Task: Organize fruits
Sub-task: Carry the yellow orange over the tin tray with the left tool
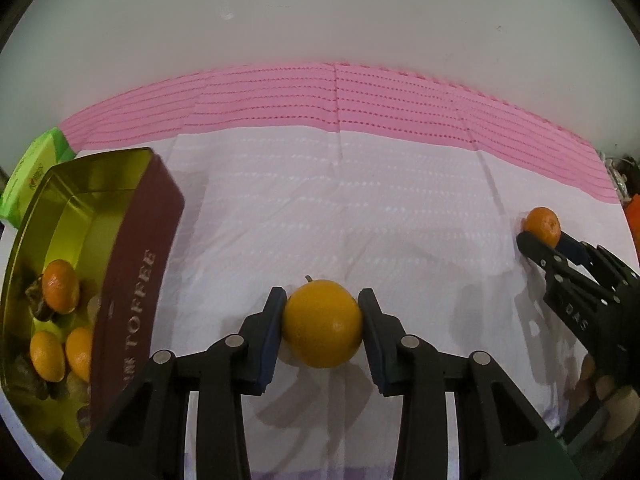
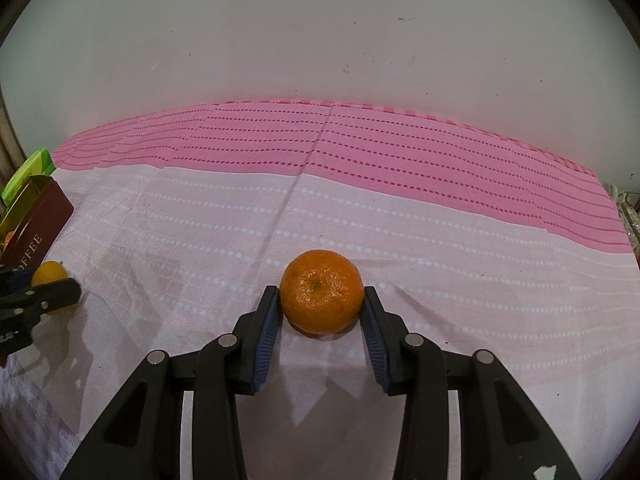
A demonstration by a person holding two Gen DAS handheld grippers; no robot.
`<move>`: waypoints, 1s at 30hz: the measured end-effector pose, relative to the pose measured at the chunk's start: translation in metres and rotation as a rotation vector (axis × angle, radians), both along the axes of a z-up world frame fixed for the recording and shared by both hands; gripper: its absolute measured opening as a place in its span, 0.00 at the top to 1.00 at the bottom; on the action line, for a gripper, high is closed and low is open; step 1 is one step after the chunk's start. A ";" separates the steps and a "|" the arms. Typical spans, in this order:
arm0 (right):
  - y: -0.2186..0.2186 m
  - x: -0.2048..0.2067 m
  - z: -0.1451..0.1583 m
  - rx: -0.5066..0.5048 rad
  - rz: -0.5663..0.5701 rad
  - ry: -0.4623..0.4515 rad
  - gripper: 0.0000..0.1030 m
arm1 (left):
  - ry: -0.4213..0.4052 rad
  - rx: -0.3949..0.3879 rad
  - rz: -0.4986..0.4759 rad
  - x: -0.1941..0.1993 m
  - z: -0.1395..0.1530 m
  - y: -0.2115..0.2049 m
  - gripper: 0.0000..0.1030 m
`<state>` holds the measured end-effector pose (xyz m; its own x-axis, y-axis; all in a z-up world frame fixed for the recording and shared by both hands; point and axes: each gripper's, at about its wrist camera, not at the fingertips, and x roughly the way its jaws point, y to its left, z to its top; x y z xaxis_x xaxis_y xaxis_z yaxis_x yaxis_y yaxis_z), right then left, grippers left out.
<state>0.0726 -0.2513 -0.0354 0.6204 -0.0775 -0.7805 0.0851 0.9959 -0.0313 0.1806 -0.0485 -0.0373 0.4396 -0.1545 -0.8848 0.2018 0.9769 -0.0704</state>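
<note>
My left gripper [image 1: 322, 320] is shut on a smooth yellow-orange fruit [image 1: 323, 323] that rests on the cloth; both blue pads press its sides. My right gripper [image 2: 320, 312] is shut on a darker, dimpled orange [image 2: 321, 293], also on the cloth. In the left wrist view the right gripper [image 1: 538, 236] shows at far right with its orange [image 1: 542, 225]. In the right wrist view the left gripper [image 2: 44, 288] shows at far left with the yellow fruit [image 2: 49, 273]. A maroon toffee tin [image 1: 132, 264] with a gold inside stands at left and holds three small oranges [image 1: 60, 286].
A white and pink cloth [image 2: 360, 208] covers the surface up to a pale wall. A green box [image 1: 34, 176] stands behind the tin. The tin also shows in the right wrist view [image 2: 34, 234]. Some clutter lies past the cloth's right edge [image 1: 624, 176].
</note>
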 end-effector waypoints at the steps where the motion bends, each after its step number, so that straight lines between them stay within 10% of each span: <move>1: 0.000 0.000 0.000 0.000 0.000 0.000 0.62 | -0.002 0.002 0.000 -0.003 0.002 0.002 0.63; 30: 0.000 -0.001 0.000 -0.005 -0.001 0.002 0.62 | -0.121 0.051 0.265 -0.009 0.061 0.159 0.63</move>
<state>0.0720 -0.2512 -0.0356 0.6191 -0.0820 -0.7810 0.0860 0.9956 -0.0363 0.1712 0.1109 0.0241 0.5610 0.0232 -0.8275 -0.0567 0.9983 -0.0105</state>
